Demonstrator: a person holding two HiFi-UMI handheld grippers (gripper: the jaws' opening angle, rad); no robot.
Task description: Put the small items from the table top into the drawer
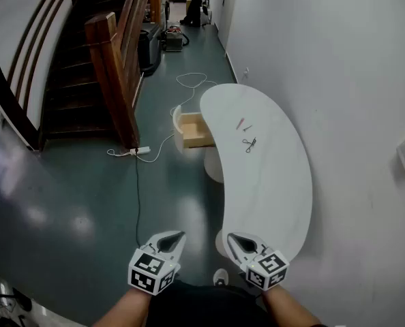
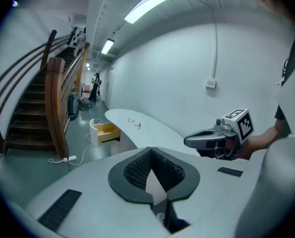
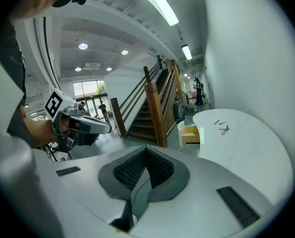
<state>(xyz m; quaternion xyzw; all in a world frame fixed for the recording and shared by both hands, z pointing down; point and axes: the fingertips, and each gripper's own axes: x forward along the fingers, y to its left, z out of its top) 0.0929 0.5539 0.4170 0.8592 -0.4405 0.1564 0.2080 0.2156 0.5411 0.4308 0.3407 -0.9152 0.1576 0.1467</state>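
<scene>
A white curved table (image 1: 274, 189) runs away from me along the right wall. On its far half lie two small pink sticks (image 1: 243, 124) and a small black tool like scissors (image 1: 249, 144). A wooden drawer (image 1: 193, 131) stands pulled open at the table's far left side; I see nothing in it. The left gripper (image 1: 171, 240) and right gripper (image 1: 234, 240) are held side by side near my body, well short of the items, both shut and empty. From the right gripper view the black tool (image 3: 223, 129) and drawer (image 3: 191, 133) are far ahead.
A wooden staircase (image 1: 110, 60) rises at the left. A white power strip (image 1: 142, 151) and its cable (image 1: 189, 82) lie on the dark floor beside the drawer. The white wall (image 1: 352, 80) closes the right side. Equipment stands far down the corridor.
</scene>
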